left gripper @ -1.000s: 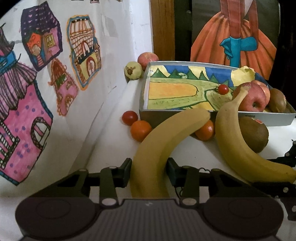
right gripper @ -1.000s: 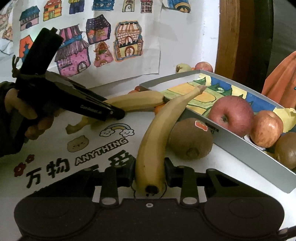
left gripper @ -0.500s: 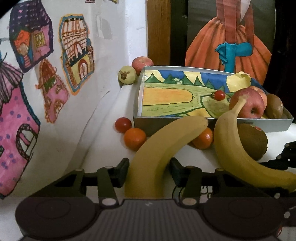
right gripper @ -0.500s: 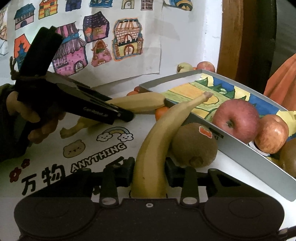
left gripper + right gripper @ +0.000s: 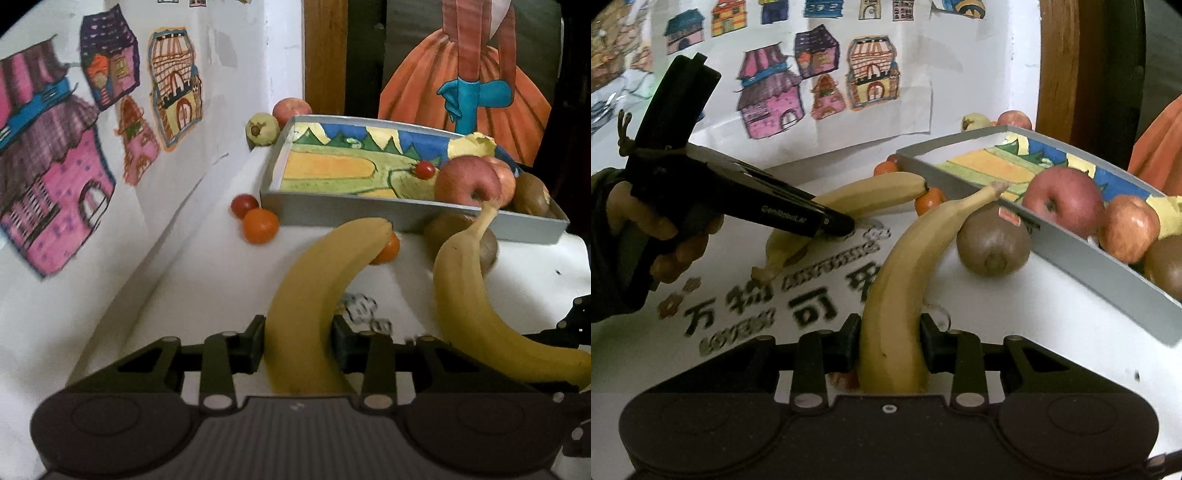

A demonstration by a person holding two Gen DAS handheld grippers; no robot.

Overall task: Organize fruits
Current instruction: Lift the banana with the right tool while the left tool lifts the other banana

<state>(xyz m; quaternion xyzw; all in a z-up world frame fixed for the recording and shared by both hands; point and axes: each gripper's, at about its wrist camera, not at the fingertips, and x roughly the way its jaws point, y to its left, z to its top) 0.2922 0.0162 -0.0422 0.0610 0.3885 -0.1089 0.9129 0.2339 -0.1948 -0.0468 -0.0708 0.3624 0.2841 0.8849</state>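
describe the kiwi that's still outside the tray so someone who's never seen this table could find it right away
Start at the grey tray with the painted landscape inside. Just outside its near wall, on the white table, sits a brown kiwi. Unlike the kiwis inside, it has a small red sticker and touches the banana held by the right gripper.

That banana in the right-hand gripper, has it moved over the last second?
Yes. The banana clamped in the right gripper has risen: its stem tip sat low against the grey tray wall, and now it reaches the rim, above the kiwi.
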